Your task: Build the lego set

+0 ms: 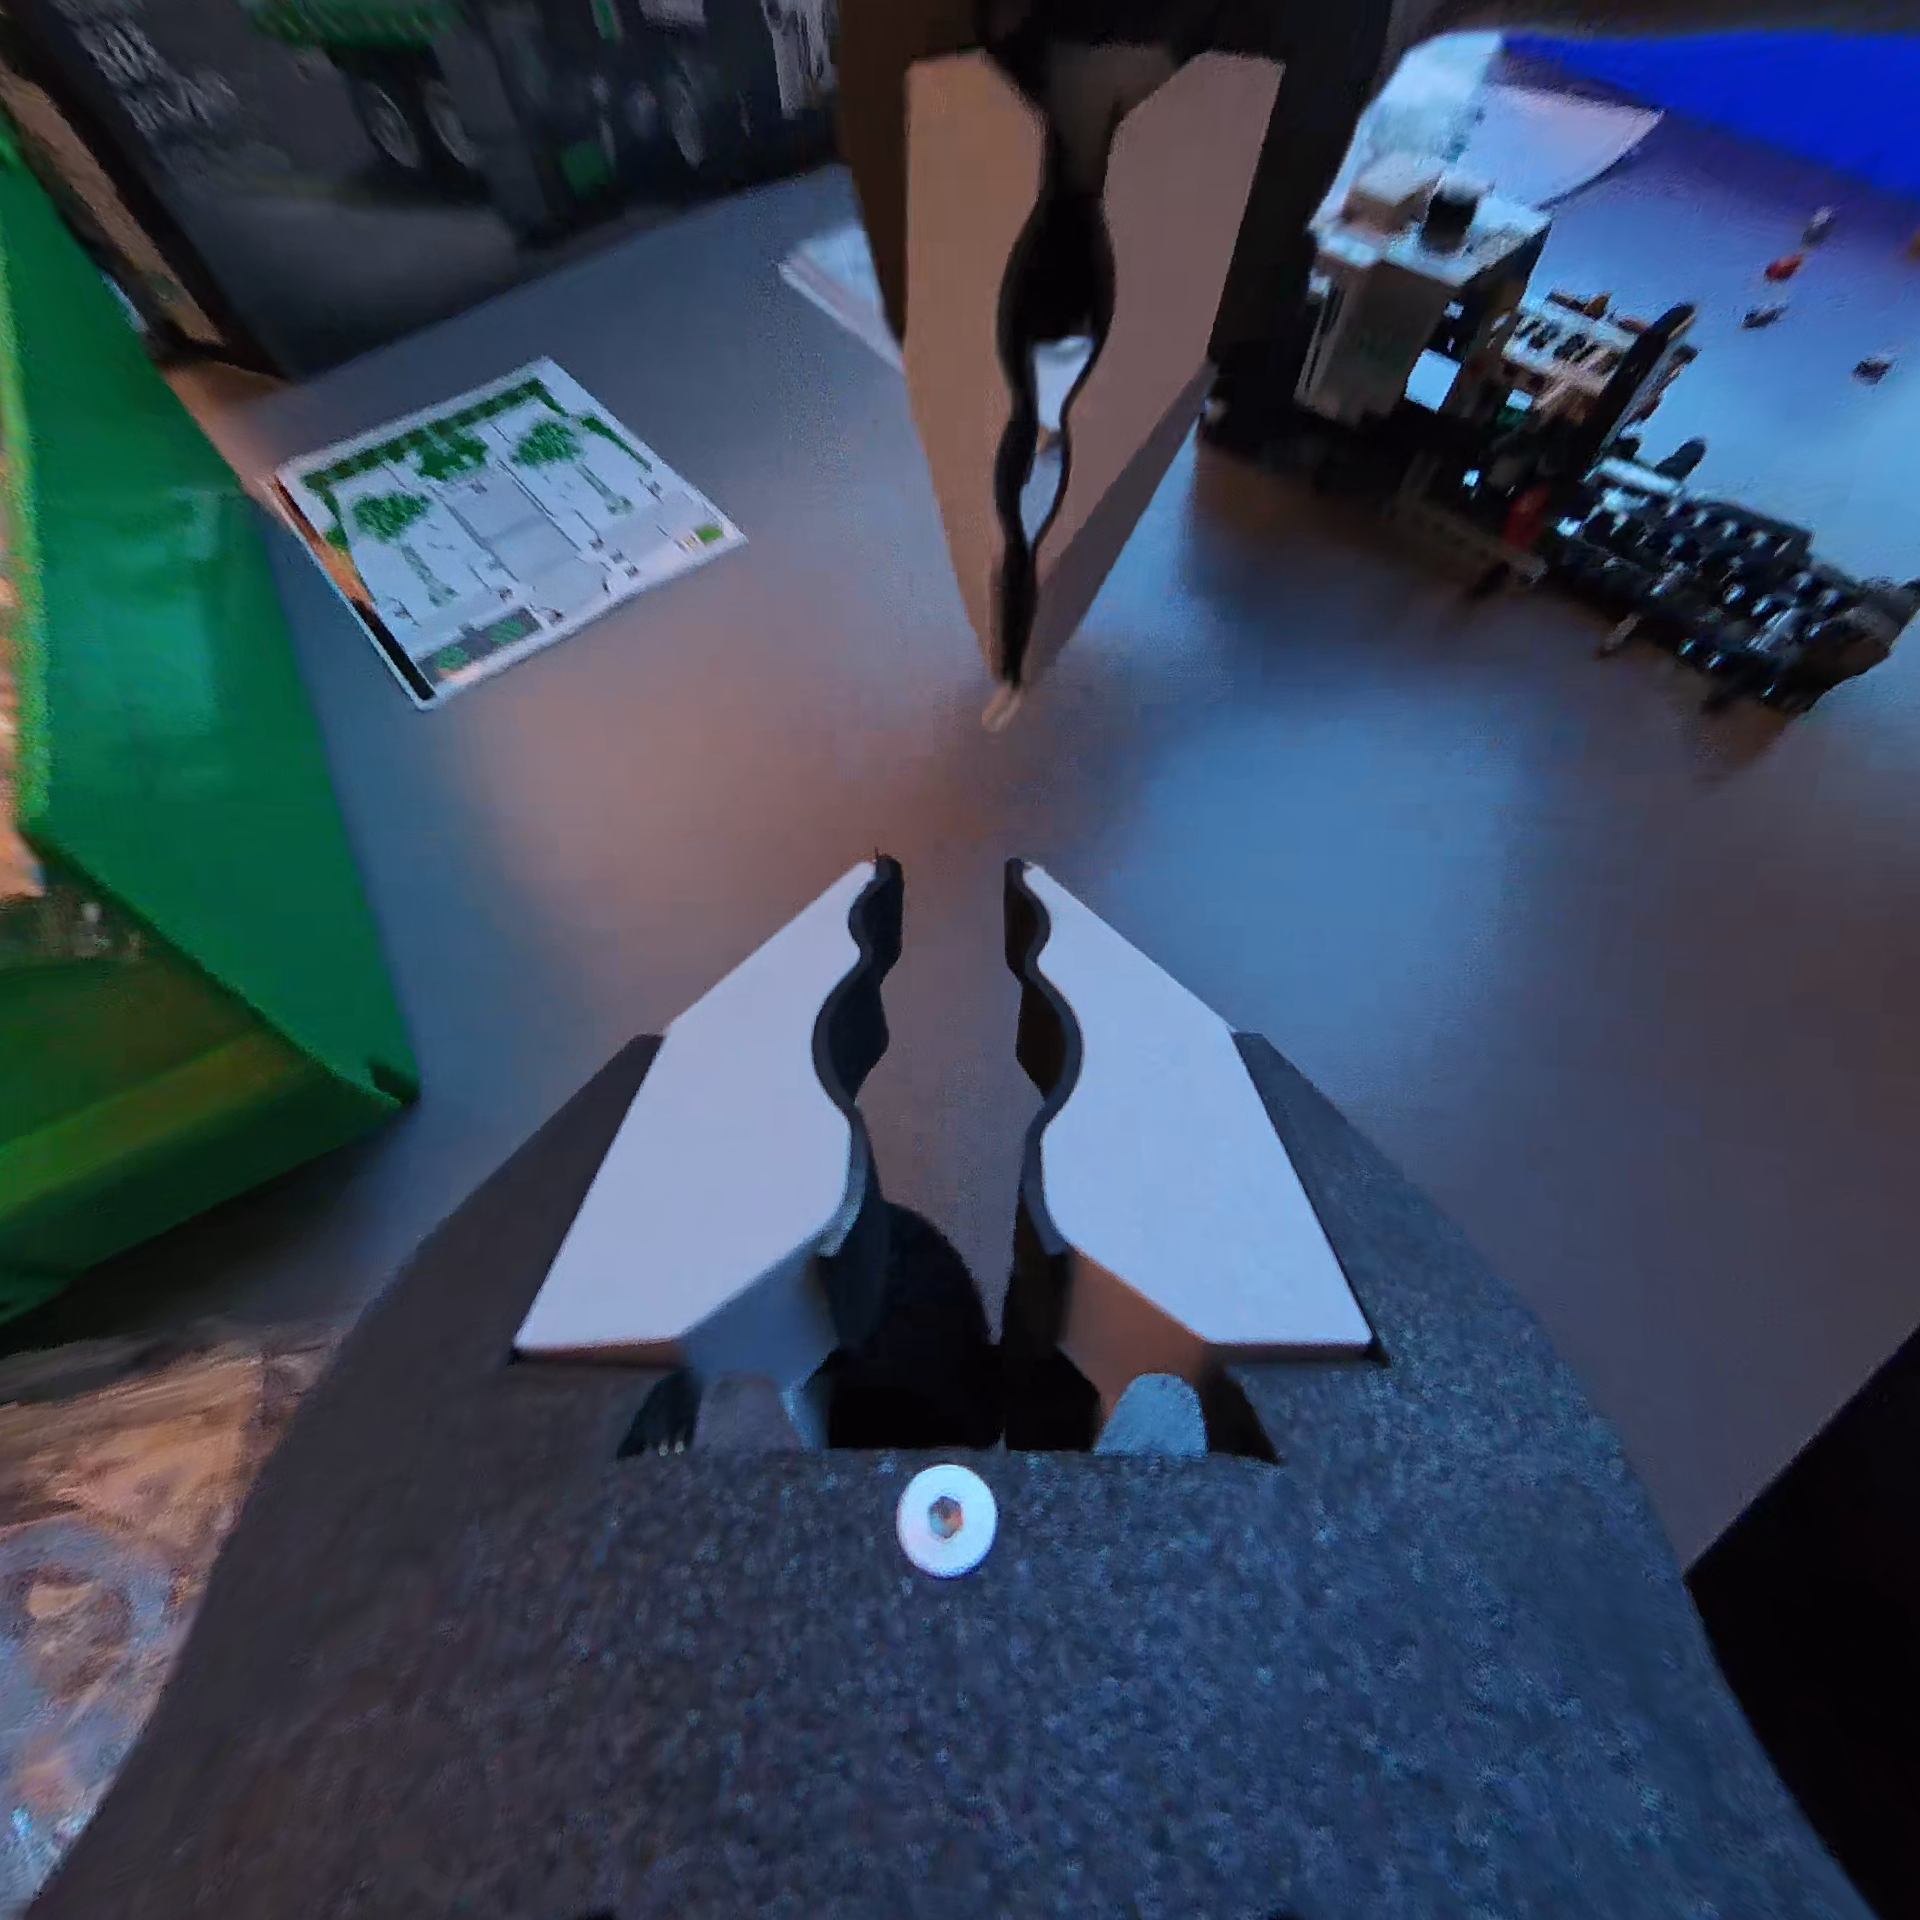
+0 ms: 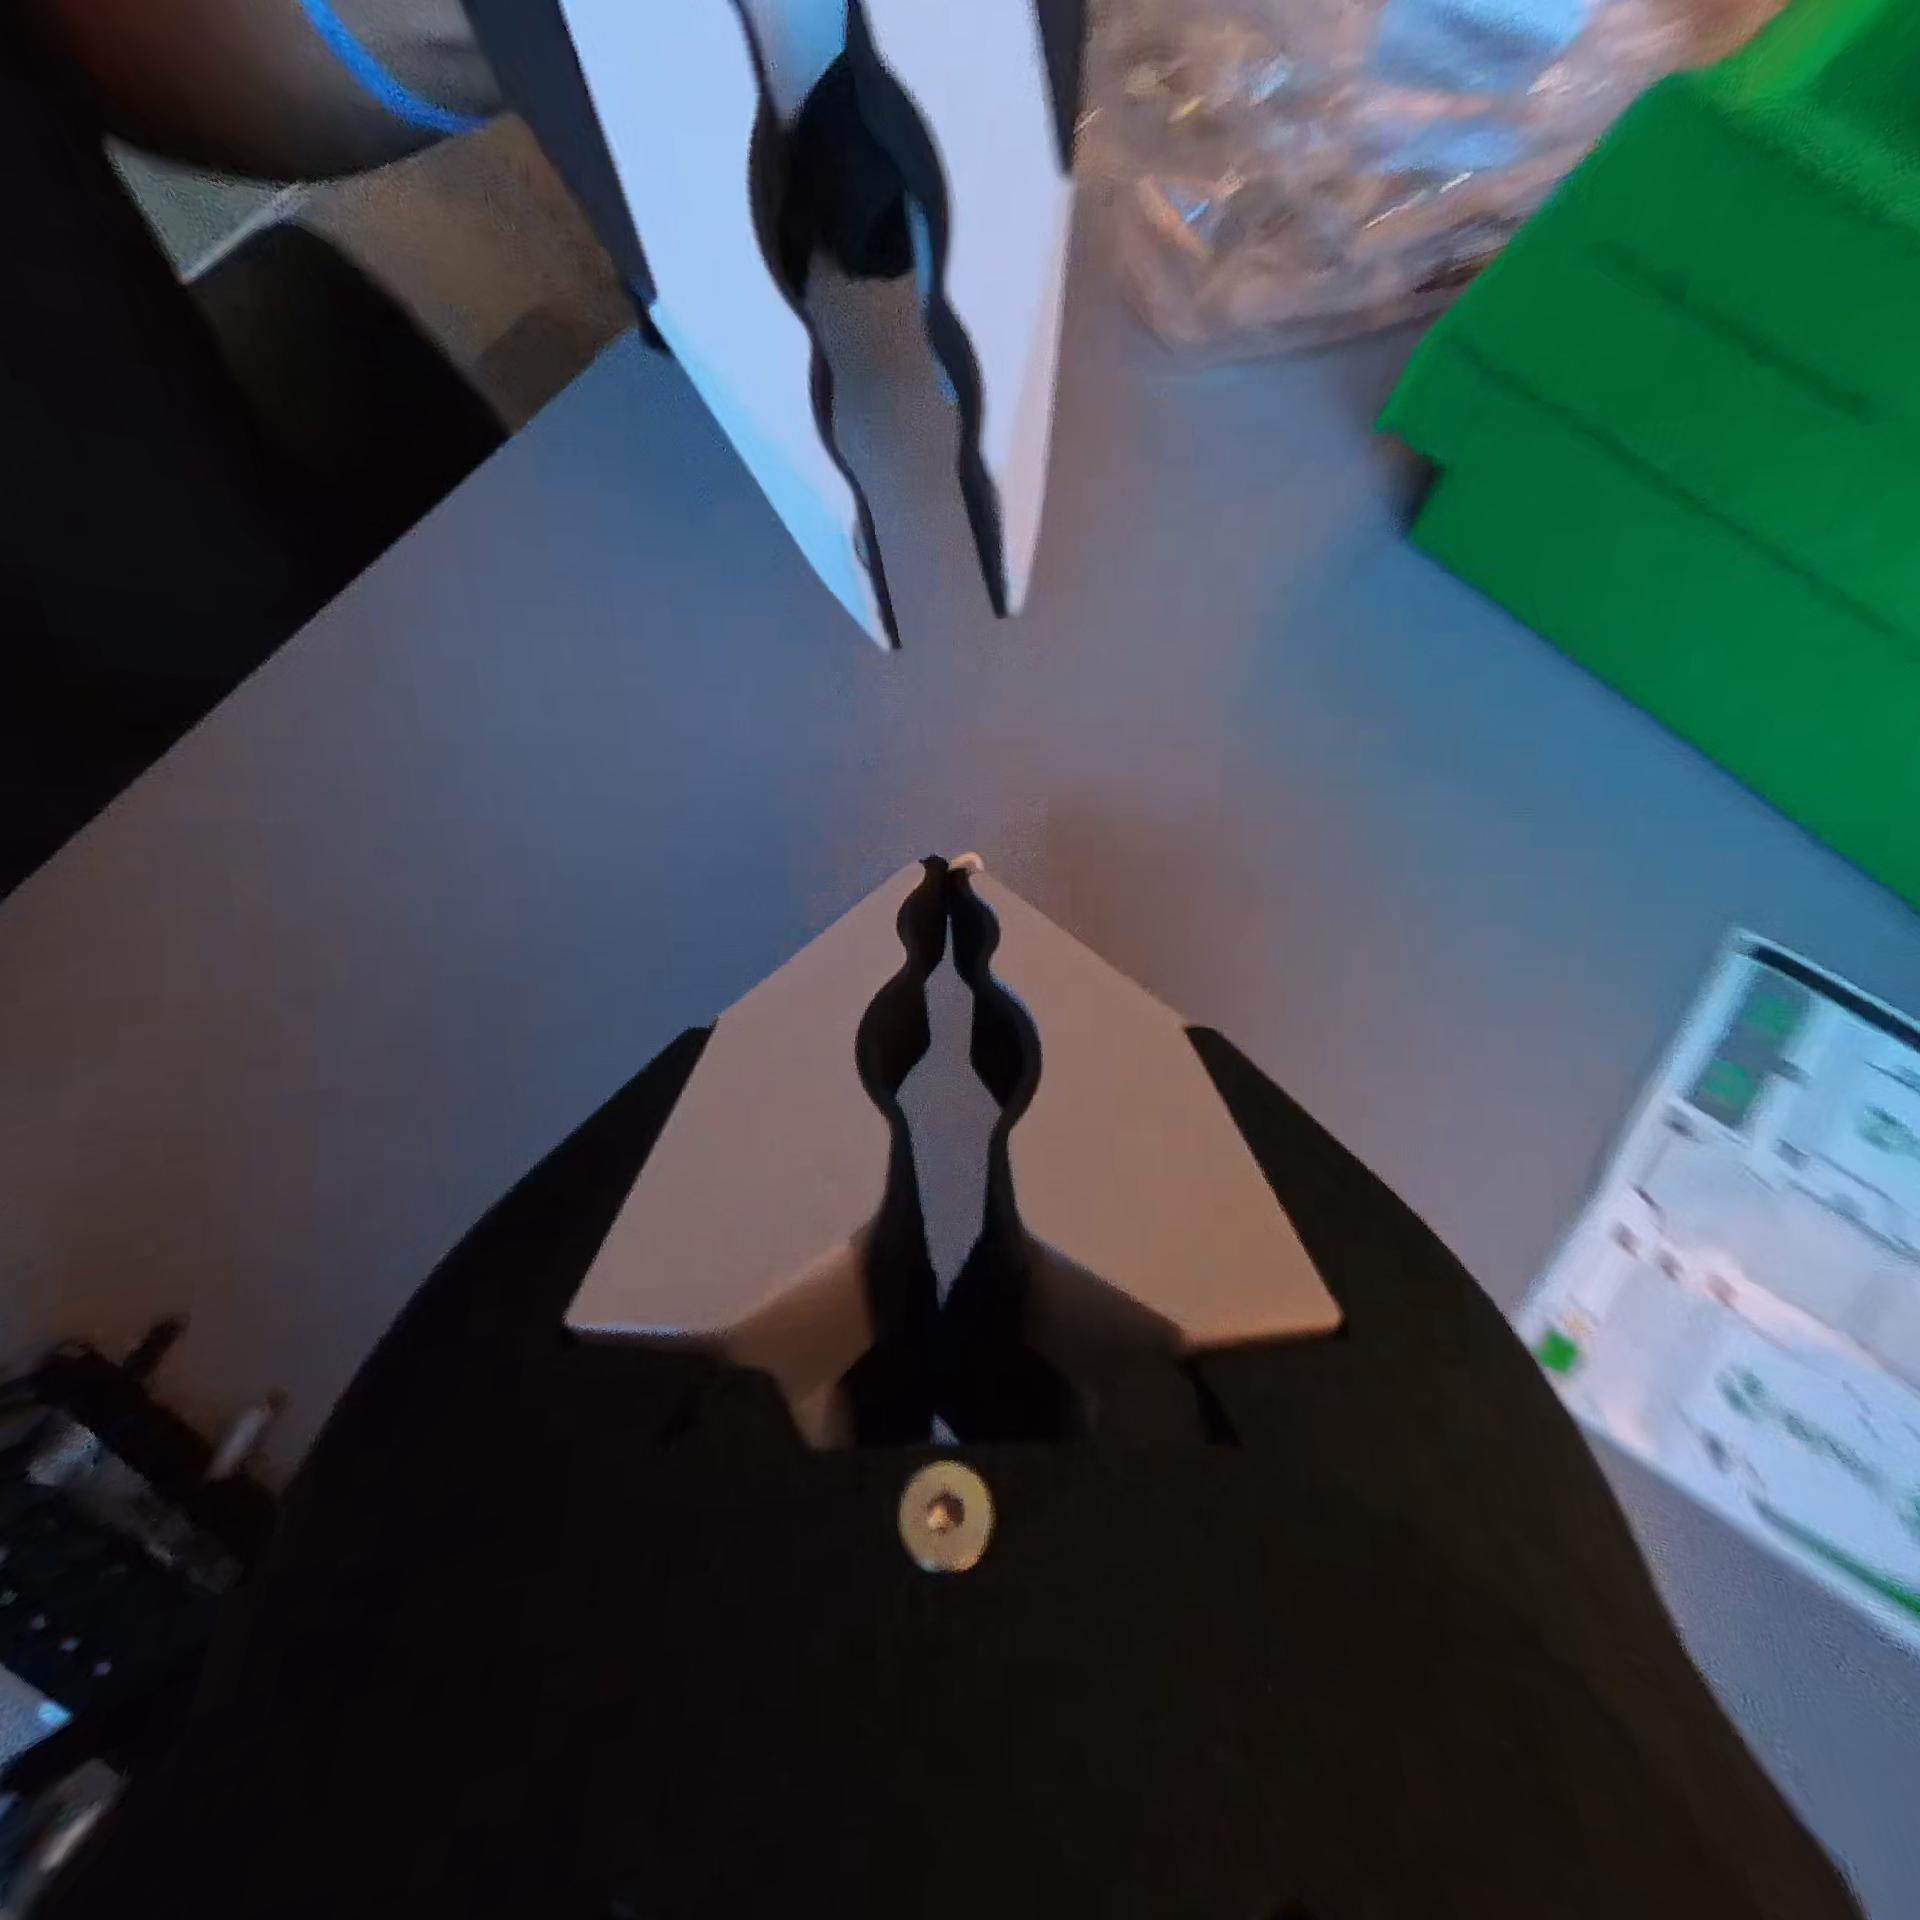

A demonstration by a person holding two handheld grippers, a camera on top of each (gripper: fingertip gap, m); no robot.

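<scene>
My left gripper is open and empty above the grey table. My right gripper is shut on a small pale lego piece that sticks out at its tips. In the left wrist view the right gripper comes in from the top, tip to tip with mine, with the pale piece below its tips. In the right wrist view the left gripper hangs open opposite. A partly built dark lego model stands on the right; it also shows in the right wrist view.
An open instruction booklet lies on the table; it also shows in the right wrist view. A green box stands at the left. Clear plastic bags lie beside the green box. Small loose pieces lie beyond the model. My hands' fingertips stand some 5 cm from each other. Left tips and right tips are each some 20 cm from the partly built dark lego model.
</scene>
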